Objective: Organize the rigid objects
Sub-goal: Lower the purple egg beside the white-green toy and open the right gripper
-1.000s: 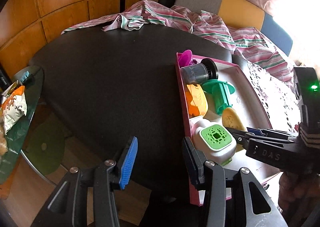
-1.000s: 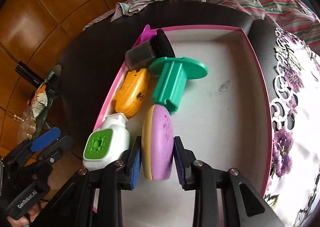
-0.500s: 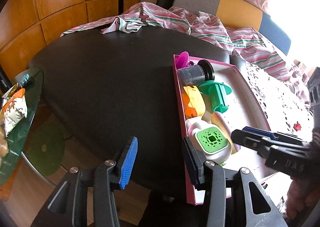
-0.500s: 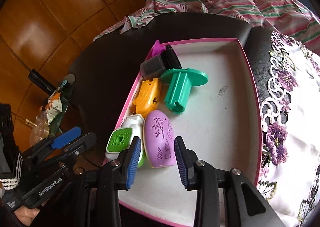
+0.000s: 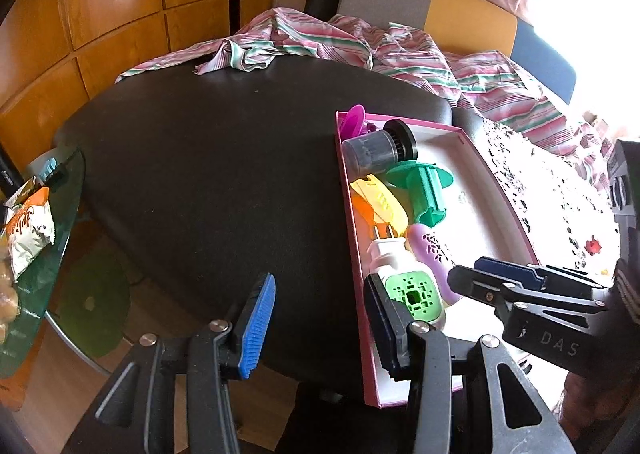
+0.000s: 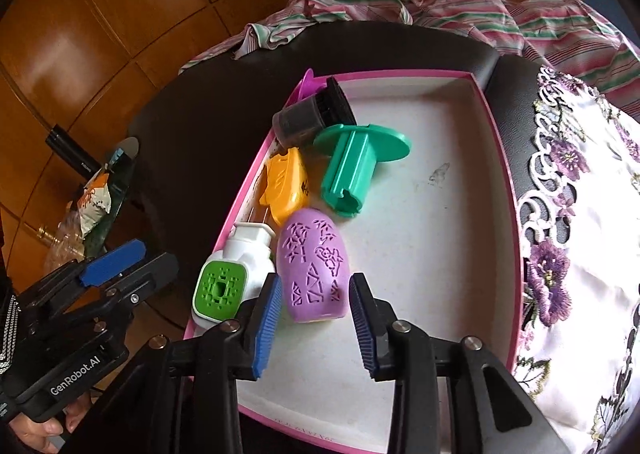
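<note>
Our right claw (image 6: 314,318) is released beside the purple case (image 6: 314,274); we could bump it into the white plug (image 6: 236,274).

A striped cloth (image 5: 320,42) lies crumpled behind the black table (image 5: 208,158); a snack bag (image 5: 28,228) sits left.

"genrobot.ai" on the left tongs (image 6: 116,274); "das" on the right tongs (image 5: 492,274).
</note>
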Demonstrator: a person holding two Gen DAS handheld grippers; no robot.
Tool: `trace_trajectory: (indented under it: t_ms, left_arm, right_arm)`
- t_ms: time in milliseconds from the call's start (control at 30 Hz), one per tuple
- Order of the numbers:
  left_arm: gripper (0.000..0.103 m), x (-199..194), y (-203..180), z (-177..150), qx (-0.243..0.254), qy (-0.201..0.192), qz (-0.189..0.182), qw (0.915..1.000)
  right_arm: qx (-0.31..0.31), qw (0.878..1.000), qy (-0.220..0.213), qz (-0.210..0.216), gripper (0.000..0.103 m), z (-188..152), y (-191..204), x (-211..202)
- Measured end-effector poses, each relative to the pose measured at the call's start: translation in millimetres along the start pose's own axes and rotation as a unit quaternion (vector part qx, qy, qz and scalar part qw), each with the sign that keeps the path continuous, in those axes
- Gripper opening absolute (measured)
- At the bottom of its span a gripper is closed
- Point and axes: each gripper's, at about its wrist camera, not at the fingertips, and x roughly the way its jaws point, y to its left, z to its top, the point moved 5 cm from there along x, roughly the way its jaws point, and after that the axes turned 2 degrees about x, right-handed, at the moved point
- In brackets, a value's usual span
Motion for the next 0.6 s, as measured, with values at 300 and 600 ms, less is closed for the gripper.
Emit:
trace_trajectory:
  t_ms: [300, 600]
  left_arm:
    - [0.047, -6.4, -5.1, 1.9, 0.009, -0.01, -0.001, 0.9999]
    - [0.047, -10.0, -15.8, 1.6, 0.024, -0.014, -0.005, 0.9996]
  right_arm:
    - [-0.02, 0.999, -0.019, -0.029, 0.036, -1.7, 2.5, -11.5]
    - [-0.022, 0.998, -0.038, -0.043, 0.036, -5.1, -3.1, -26.7]
